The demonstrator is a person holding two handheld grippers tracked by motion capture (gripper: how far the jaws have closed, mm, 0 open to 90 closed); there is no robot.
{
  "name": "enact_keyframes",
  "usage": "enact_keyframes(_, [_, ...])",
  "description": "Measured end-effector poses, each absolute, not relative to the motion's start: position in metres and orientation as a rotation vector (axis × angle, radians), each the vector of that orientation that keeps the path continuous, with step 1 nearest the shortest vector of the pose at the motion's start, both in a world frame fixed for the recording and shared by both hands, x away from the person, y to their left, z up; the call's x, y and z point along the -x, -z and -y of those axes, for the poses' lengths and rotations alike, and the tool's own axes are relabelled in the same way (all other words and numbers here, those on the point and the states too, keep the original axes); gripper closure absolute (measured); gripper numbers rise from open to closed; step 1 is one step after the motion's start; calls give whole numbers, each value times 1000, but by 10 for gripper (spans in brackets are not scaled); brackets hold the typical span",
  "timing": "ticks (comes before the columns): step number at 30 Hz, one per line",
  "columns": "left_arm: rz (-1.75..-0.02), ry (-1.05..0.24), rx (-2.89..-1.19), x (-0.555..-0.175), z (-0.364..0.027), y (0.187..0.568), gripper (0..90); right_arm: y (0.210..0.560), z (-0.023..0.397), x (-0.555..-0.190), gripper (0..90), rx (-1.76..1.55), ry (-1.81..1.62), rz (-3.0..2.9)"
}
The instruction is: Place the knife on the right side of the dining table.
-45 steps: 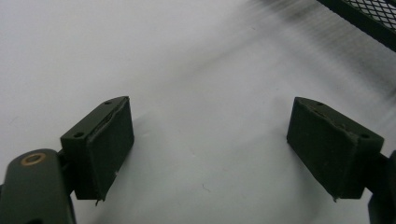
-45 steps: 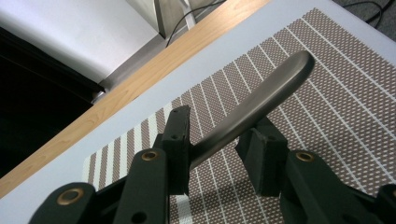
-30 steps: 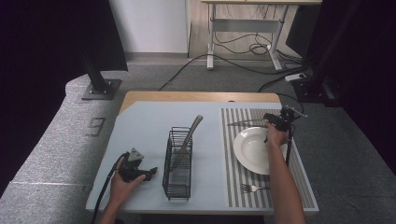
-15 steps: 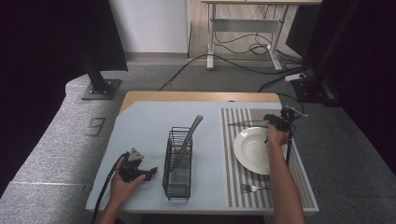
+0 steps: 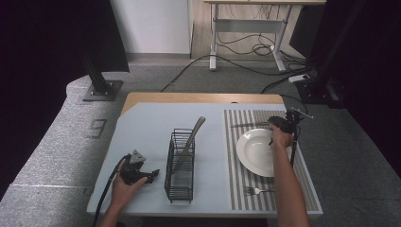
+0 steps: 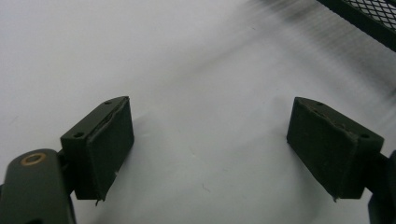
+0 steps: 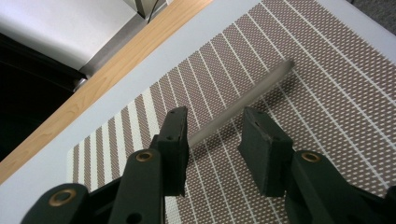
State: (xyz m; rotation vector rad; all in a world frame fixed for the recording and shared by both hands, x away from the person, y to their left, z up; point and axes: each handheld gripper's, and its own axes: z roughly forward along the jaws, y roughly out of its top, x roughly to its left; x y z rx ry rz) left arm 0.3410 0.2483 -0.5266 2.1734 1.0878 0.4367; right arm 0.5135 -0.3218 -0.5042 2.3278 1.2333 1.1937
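A lab or recording studio, not a home. Black curtains [image 5: 42, 56] flank the table [image 5: 151, 127], metal stands [image 5: 100, 87] sit bolted on grey carpet [image 5: 56, 142], and cables [image 5: 236, 45] trail under a desk [image 5: 250, 23] beyond.

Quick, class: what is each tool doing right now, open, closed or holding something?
Left tool: open, nothing between its jaws.
Right tool: open around the metal utensil handle on the striped placemat, pads not pressing it.

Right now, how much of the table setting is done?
Looks partly done: the plate sits on the striped placemat, the fork near its front edge. In hand: the right tongs stand open around a metal utensil handle beyond the plate, not gripping. Left: a utensil in the wire basket.
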Motion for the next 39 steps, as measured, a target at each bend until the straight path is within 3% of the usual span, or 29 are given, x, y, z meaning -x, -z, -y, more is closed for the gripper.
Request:
enact_keyframes(8, [-1088,-437,-2174,-341,-248,527,141,503,322,-512,581,-2308,-1170,-1245])
enact_keyframes(18, [-1088,-436,-2174,-341,-248,527,140,484,336,-509,490,-2011,-1092,-1490])
enact_keyframes(29, [-1088,-437,-2173,-341,-248,527,140,474,339,-532,411,-1787,-999,-1812])
enact_keyframes(39, [-1088,-436,-2174,-341,-248,527,140,490,344,-558,416,-1765,-873,-1959])
